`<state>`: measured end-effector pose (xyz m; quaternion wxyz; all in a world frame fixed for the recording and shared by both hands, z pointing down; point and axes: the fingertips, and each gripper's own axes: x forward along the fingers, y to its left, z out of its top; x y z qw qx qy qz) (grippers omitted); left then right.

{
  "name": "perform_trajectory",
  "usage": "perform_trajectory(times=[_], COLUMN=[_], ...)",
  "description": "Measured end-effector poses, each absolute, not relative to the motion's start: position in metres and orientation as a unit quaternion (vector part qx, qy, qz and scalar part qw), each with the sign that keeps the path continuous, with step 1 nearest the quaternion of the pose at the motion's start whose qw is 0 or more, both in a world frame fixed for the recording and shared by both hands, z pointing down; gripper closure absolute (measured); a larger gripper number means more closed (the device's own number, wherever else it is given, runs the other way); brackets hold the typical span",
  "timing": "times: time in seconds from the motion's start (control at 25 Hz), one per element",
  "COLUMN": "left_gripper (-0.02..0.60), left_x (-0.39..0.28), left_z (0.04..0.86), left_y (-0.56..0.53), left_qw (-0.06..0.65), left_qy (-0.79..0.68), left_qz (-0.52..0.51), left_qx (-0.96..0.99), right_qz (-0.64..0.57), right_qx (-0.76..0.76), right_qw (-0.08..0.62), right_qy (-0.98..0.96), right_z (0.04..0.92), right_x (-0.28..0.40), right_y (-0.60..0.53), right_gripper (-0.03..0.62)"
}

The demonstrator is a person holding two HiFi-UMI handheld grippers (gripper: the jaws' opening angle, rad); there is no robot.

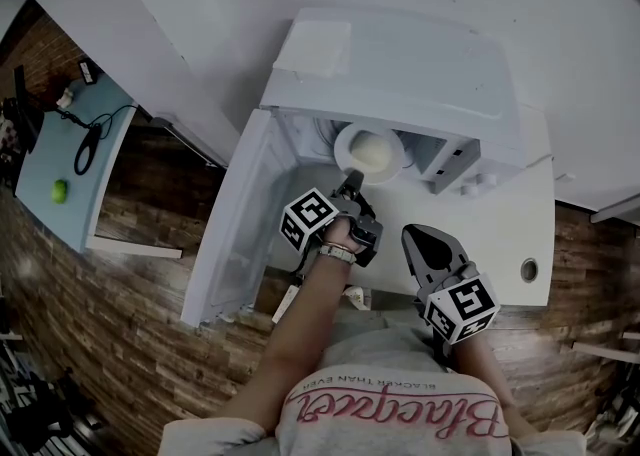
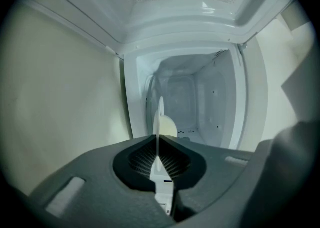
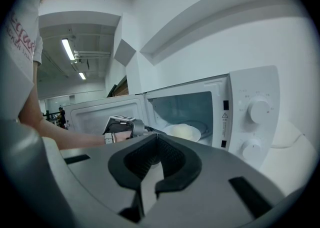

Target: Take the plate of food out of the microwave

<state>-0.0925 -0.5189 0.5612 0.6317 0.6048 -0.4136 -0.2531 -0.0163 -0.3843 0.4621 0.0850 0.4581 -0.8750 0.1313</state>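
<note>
White plate (image 1: 341, 148) of pale food (image 1: 369, 154) inside open microwave (image 1: 400, 79).

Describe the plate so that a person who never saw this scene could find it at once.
Find the boxy white microwave oven on the white counter, its door swung open to the left. At its opening is a round white plate carrying a pale yellowish mound of food, its rim pinched by the jaws of the left gripper. It is the only dish there.

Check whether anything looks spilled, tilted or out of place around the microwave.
Nothing stands out. The plate looks level at the open microwave, the food heaped on it, the left gripper shut on its rim; no spill shows.
</note>
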Motion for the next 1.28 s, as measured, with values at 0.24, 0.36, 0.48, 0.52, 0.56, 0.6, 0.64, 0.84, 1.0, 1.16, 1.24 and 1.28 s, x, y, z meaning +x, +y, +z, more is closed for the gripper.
perform_trajectory(times=[0.24,0.36,0.48,0.52,0.56,0.6,0.64,0.84,1.0,1.16,1.24,1.28], left_gripper=[0.565,0.565,0.565,0.565,0.565,0.565,0.565,0.565,0.565,0.565,0.565,0.565], left_x=[-0.093,-0.095,-0.098,-0.099,-0.099,-0.1,-0.101,-0.106,-0.109,-0.113,-0.113,-0.113], left_z=[0.554,0.55,0.547,0.546,0.545,0.544,0.543,0.538,0.537,0.539,0.539,0.538], left_y=[-0.511,-0.505,-0.5,-0.498,-0.497,-0.495,-0.493,-0.484,-0.476,-0.468,-0.465,-0.463], left_qw=[0.63,0.629,0.627,0.627,0.628,0.628,0.628,0.625,0.625,0.623,0.623,0.624], left_qy=[-0.398,-0.392,-0.389,-0.388,-0.387,-0.385,-0.384,-0.381,-0.378,-0.38,-0.38,-0.379], left_qz=[-0.261,-0.266,-0.268,-0.269,-0.27,-0.271,-0.273,-0.274,-0.278,-0.281,-0.28,-0.281], left_qx=[0.613,0.617,0.619,0.619,0.619,0.619,0.619,0.624,0.623,0.623,0.623,0.623], right_qz=[0.127,0.124,0.122,0.121,0.12,0.12,0.119,0.11,0.101,0.094,0.092,0.092], right_qx=[0.463,0.46,0.459,0.458,0.457,0.456,0.455,0.451,0.455,0.457,0.458,0.458], right_qw=[0.09,0.092,0.091,0.091,0.091,0.09,0.09,0.09,0.087,0.083,0.083,0.082], right_qy=[-0.873,-0.874,-0.875,-0.876,-0.876,-0.877,-0.878,-0.881,-0.88,-0.88,-0.88,-0.881], right_z=[0.461,0.46,0.458,0.457,0.456,0.455,0.454,0.452,0.447,0.443,0.443,0.443], right_x=[-0.016,-0.019,-0.023,-0.023,-0.024,-0.025,-0.026,-0.03,-0.027,-0.025,-0.025,-0.025], right_y=[-0.378,-0.373,-0.368,-0.367,-0.366,-0.364,-0.363,-0.36,-0.362,-0.363,-0.362,-0.362], right_gripper=[0.582,0.582,0.582,0.582,0.582,0.582,0.582,0.582,0.582,0.582,0.582,0.582])
